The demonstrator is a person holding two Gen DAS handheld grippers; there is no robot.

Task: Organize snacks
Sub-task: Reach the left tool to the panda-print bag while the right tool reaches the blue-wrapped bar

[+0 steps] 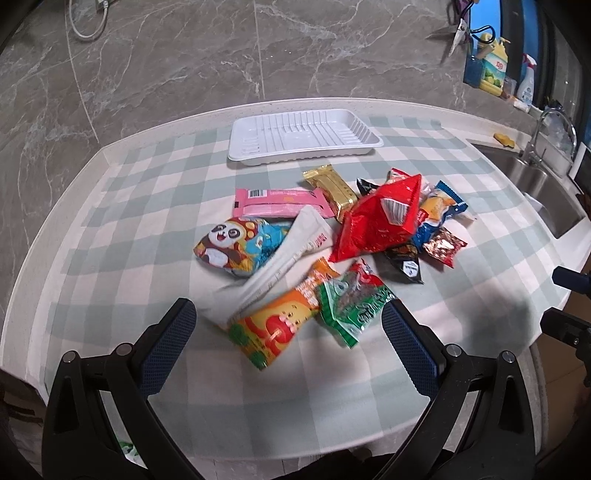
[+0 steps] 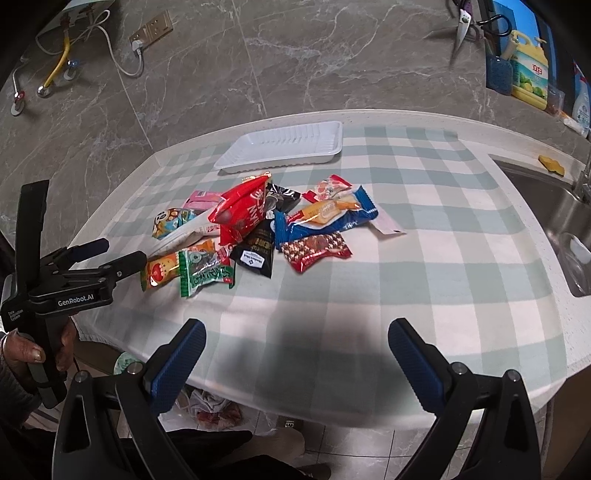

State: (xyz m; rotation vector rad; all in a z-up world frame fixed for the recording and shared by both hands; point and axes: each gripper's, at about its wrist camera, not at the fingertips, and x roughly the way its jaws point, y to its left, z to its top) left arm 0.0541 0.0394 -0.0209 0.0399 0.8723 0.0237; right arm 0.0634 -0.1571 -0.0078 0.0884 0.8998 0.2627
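A heap of snack packets lies mid-table on the checked cloth. In it are a red bag (image 1: 376,218) (image 2: 242,212), a pink bar (image 1: 273,201), a gold bar (image 1: 332,190), a panda packet (image 1: 236,245), an orange packet (image 1: 280,321) (image 2: 160,271), a green packet (image 1: 354,306) (image 2: 205,271) and a blue packet (image 2: 328,218). Behind them an empty white tray (image 1: 303,136) (image 2: 284,147) sits near the wall. My left gripper (image 1: 290,328) (image 2: 122,253) is open, its fingers on either side of the orange and green packets. My right gripper (image 2: 297,341) hangs open over the table's front edge, holding nothing.
A steel sink (image 2: 554,206) with a tap (image 1: 546,129) is set into the counter at right, a yellow sponge (image 2: 550,164) on its rim. Bottles (image 2: 528,70) and scissors (image 2: 461,26) stand at the back right. A hand (image 2: 33,350) holds the left gripper's handle.
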